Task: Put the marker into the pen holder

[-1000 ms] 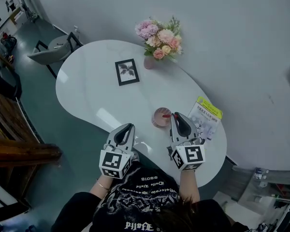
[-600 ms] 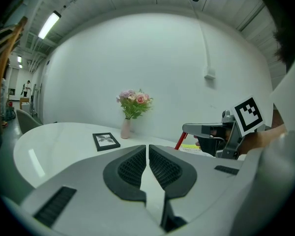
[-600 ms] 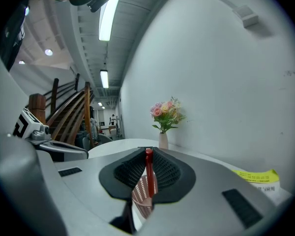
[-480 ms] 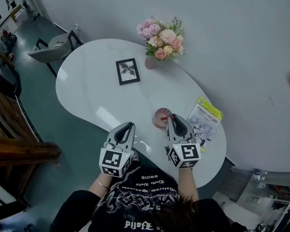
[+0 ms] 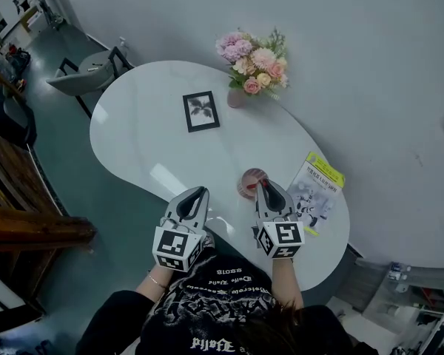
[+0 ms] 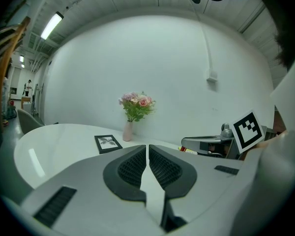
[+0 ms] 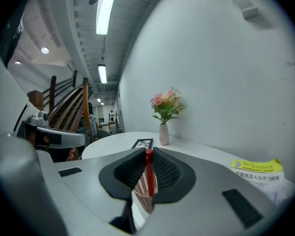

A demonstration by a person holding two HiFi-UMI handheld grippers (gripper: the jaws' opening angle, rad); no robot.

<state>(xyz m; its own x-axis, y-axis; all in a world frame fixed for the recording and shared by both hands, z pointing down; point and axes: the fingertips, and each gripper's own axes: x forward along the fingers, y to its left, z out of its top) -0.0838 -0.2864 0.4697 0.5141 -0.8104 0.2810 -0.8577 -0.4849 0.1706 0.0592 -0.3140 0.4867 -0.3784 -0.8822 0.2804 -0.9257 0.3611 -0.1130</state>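
Right claw [image 5: 260,186] sits lower than before, clamped on the red marker [image 7: 149,173] at the pen holder [image 5: 244,180]. Marker's lower end hidden behind the pads. Left claw [image 5: 196,193] together, empty, unmoved.

The head view looks steeply down from high above the near edge and takes in the whole white table [image 5: 140,124]. The cameras on the left gripper [image 5: 193,196] and right gripper [image 5: 263,186] sit low at that near edge, close behind their own jaws, facing nearly level across the tabletop. Both gripper views share the far-side flower vase [image 6: 128,131] and picture frame [image 6: 107,143], and each catches the other gripper at its edge.
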